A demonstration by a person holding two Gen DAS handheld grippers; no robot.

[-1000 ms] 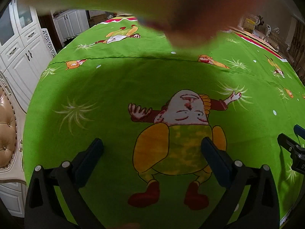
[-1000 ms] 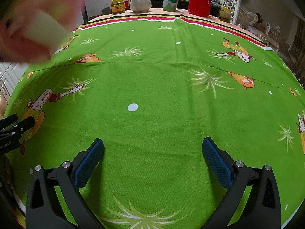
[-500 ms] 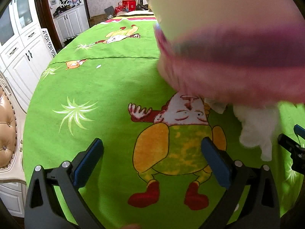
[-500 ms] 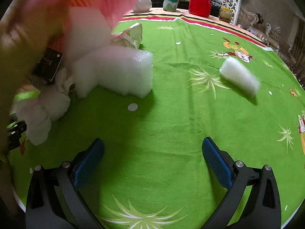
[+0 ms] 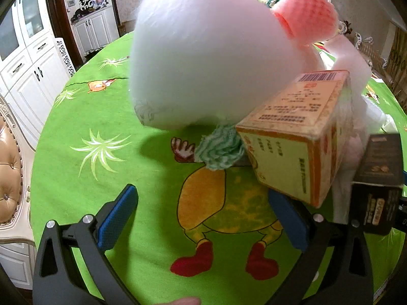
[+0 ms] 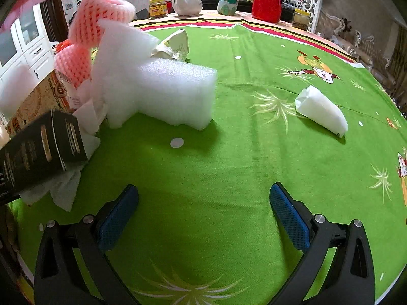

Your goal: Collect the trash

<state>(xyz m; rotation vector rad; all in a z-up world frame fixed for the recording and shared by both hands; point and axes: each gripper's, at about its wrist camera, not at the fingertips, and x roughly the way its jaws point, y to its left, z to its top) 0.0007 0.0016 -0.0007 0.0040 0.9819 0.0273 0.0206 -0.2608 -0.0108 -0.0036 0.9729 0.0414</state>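
Collection not yet begun: both the left gripper and right gripper hovered with fingers wide apart and empty over the tabletop, trash heaped at left around the foam block, so 1 piece likely needed approaching first.

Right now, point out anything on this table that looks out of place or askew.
A jumble of trash litters the green tablecloth: a white foam block leaning on pink foam netting, a tilted orange carton, a black box lying on crumpled tissue, and a white wrapper lying apart to the right.
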